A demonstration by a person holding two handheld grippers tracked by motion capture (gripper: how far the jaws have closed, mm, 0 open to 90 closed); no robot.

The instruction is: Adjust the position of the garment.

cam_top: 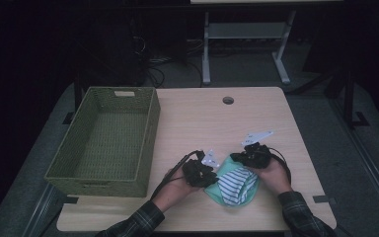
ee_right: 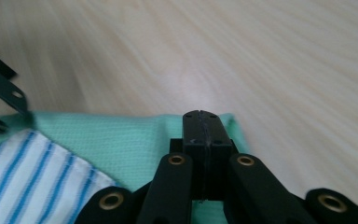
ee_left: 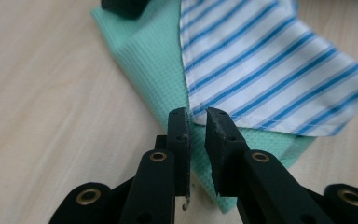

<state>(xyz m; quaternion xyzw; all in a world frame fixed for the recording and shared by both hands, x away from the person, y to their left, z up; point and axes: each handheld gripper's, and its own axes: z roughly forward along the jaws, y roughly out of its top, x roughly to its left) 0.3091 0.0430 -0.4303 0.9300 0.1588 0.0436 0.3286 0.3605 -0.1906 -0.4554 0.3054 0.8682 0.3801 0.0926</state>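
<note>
The mint-green waffle-weave cloth (cam_top: pixel 225 193) lies flat on the near part of the pale wooden counter (cam_top: pixel 197 118), right of its middle, between your two hands. On top of it sits the white cloth with blue stripes (cam_top: pixel 237 183), folded and covering much of the green one; a green border shows around it on the left and near sides.

In the left gripper view the striped cloth's hemmed edge (ee_left: pixel 261 60) runs across the green cloth (ee_left: pixel 154 60), and your left tongs (ee_left: pixel 196 116) sit right at that edge with a narrow gap between the jaws. The striped hem's corner lies in that gap (whether the pads actually pinch it I cannot tell). In the high view the left tongs (cam_top: pixel 203 174) are at the cloths' left side.

Your right tongs (ee_right: pixel 201 116) have their jaws pressed fully together, the tips resting at the far edge of the green cloth (ee_right: pixel 121 140), apparently on its corner; no fabric is visible between the pads. The striped cloth (ee_right: pixel 28 182) lies to their left. In the high view the right tongs (cam_top: pixel 246 157) are at the cloths' far right corner.

Well to the left on the counter stands the olive-green rectangular woven basket (cam_top: pixel 150 133).
</note>
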